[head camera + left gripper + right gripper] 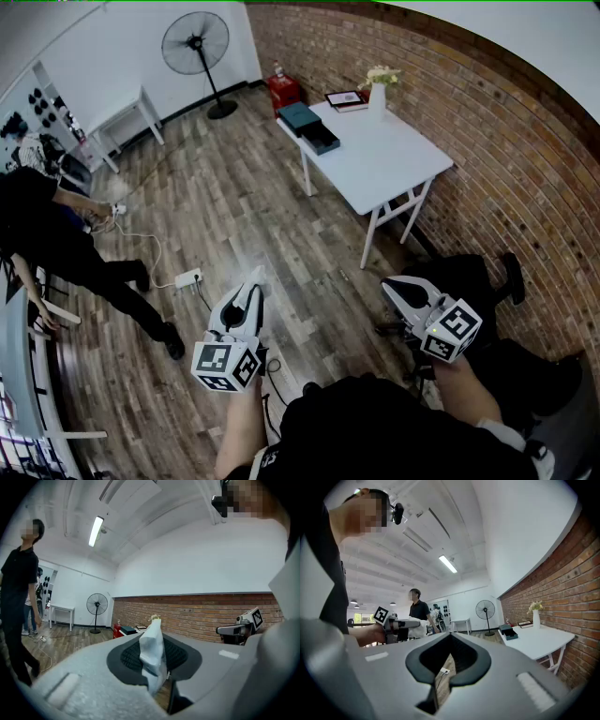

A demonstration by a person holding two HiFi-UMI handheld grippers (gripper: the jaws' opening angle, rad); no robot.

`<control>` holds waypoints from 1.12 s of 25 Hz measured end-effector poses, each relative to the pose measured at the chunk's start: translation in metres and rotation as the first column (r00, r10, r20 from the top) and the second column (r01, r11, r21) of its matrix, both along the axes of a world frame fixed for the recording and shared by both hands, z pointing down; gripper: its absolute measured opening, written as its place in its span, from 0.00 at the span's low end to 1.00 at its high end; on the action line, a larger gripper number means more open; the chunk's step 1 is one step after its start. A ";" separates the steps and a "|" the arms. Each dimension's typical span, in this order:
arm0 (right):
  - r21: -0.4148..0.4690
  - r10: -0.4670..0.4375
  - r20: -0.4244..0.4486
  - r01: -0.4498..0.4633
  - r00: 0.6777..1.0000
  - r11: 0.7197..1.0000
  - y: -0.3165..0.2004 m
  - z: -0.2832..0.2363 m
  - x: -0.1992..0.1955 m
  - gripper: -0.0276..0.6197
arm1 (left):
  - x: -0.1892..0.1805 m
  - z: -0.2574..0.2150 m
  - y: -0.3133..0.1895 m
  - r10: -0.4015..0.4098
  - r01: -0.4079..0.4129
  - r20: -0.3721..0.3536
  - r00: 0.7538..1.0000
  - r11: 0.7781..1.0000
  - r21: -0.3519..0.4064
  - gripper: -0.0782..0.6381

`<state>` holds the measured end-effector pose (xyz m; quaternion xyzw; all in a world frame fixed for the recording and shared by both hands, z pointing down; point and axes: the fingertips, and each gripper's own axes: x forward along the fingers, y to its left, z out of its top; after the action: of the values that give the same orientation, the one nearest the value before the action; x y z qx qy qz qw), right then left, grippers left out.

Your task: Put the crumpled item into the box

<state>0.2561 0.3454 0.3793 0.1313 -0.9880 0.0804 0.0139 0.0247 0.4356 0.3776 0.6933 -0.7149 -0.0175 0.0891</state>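
In the left gripper view a white crumpled item [151,646] stands upright between the dark pads, and my left gripper [154,670] is shut on it. From the head view the same left gripper [251,292] hangs over the wooden floor, with the crumpled item [257,274] showing white at its tip. My right gripper [390,286] is level with it to the right. Its jaws [449,641] meet with nothing between them. The dark box [307,127] sits on the far end of a white table [384,164], well ahead of both grippers.
A person [56,248] stands at the left near a power strip [187,278] and its cable. A standing fan [196,42], a small white side table [122,117] and a red object [284,91] are at the back. A vase of flowers [378,89] shares the table. A brick wall runs along the right.
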 end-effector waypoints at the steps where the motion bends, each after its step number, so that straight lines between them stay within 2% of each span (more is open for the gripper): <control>1: 0.001 0.001 0.000 -0.001 1.000 1.000 0.002 0.000 -0.002 0.04 | -0.002 0.001 0.002 -0.002 0.002 -0.003 1.000 1.000 -0.001 0.21; 12: 0.002 -0.030 -0.007 0.030 1.000 1.000 0.032 -0.001 -0.041 0.04 | -0.030 -0.004 0.038 -0.012 0.012 0.004 1.000 1.000 0.008 0.21; 21: -0.014 -0.137 -0.027 0.136 0.990 0.991 0.080 0.015 -0.111 0.04 | -0.069 0.016 0.089 -0.043 0.043 -0.013 0.999 0.999 -0.011 0.21; 24: -0.038 -0.166 -0.058 0.164 0.984 0.986 0.093 0.028 -0.120 0.04 | -0.078 0.019 0.095 -0.042 0.042 -0.012 0.999 0.999 -0.009 0.21; 28: -0.088 -0.158 -0.086 0.150 0.984 0.985 0.090 0.046 -0.125 0.04 | -0.094 0.024 0.097 -0.049 0.049 -0.022 0.999 0.999 -0.009 0.21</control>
<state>0.1306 0.4350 0.4251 0.0574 -0.9894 0.1130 0.0709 -0.0693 0.5324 0.4016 0.6749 -0.7307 -0.0245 0.0995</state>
